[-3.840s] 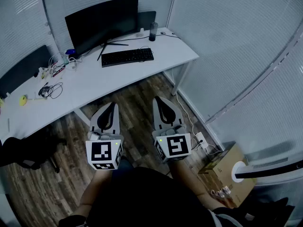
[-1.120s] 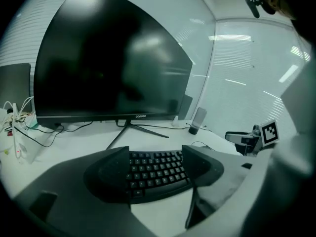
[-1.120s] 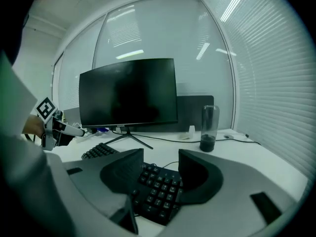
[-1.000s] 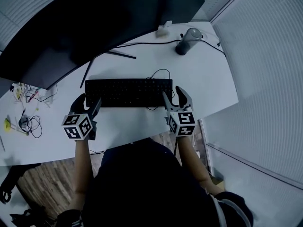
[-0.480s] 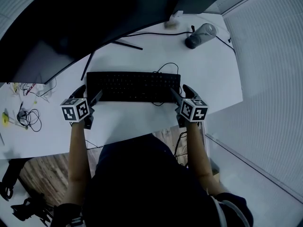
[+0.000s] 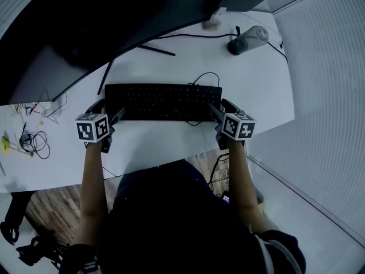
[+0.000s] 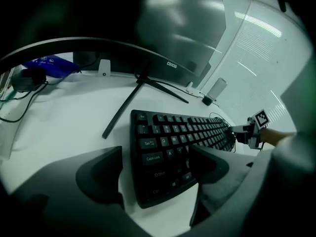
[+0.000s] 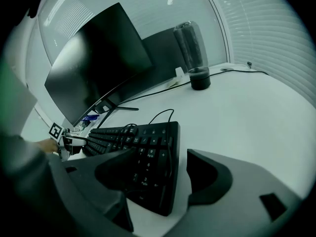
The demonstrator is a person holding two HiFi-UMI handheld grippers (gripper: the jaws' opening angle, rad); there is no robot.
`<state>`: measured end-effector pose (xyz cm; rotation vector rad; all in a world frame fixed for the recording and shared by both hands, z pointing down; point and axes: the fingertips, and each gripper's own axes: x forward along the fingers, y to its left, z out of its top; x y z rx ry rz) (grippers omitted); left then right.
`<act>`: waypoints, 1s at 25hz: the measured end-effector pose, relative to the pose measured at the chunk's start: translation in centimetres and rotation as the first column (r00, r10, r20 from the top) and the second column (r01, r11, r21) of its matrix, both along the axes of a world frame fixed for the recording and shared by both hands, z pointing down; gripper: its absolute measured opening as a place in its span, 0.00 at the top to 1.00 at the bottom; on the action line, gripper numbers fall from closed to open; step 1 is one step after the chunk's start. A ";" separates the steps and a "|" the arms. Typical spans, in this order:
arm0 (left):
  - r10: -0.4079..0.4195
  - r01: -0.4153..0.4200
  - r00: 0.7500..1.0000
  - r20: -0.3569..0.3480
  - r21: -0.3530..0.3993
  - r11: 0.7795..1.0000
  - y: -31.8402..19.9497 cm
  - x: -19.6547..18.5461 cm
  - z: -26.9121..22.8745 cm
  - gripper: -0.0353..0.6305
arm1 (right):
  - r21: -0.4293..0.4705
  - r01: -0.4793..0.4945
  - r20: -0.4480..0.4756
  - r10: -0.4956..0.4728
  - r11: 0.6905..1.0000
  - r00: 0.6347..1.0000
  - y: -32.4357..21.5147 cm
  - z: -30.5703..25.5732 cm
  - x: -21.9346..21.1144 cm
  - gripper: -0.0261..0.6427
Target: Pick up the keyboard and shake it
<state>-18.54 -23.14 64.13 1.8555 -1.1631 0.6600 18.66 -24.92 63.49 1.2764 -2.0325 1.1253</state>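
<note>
Since a second earlier the left gripper [image 6: 106,112] and right gripper [image 6: 221,108] had sunk to the keyboard [image 6: 162,101], which lay flat on the counter [image 6: 171,144]. Their fingers had just been opening and stood apart, each pair straddling one end, ready to clamp. Whether any finger touched it was unclear. Its cable [image 8: 169,132] crossed the right end.

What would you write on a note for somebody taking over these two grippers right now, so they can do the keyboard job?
Left gripper: open; its jaws have just been opening. The left end of the keyboard is between them, not pinched.
Right gripper: open; its jaws have just opened wider. The keyboard's right end is between them, not pinched.
Keyboard: flat on the desk, in front of the monitor.
Done: a gripper at each end.
Left: close both, lift, shake.
</note>
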 end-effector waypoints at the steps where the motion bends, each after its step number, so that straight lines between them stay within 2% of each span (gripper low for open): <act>1: 0.009 -0.009 1.000 0.013 0.003 1.000 0.0 0.0 0.1 0.36 | -0.007 0.004 0.013 -0.004 1.000 1.000 0.0 0.1 -0.1 0.50; 8: 0.036 -0.036 0.999 0.037 0.016 0.999 -0.4 0.3 0.1 0.34 | -0.029 0.025 0.040 -0.024 0.999 0.999 0.1 0.4 -0.8 0.50; 12: 0.094 -0.095 0.995 0.039 0.013 0.995 -0.2 1.4 0.2 0.32 | -0.021 0.021 0.037 -0.020 1.000 0.999 0.0 0.5 -0.9 0.50; 20: 0.040 -0.040 0.996 0.078 -0.003 0.999 -0.3 1.3 0.6 0.32 | -0.047 -0.012 0.021 0.013 0.999 1.000 0.0 0.7 -0.9 0.51; 25: 0.035 -0.034 0.997 0.064 -0.016 0.999 0.1 1.4 0.3 0.32 | -0.020 -0.017 0.002 0.017 1.000 1.000 0.3 -0.6 -0.8 0.52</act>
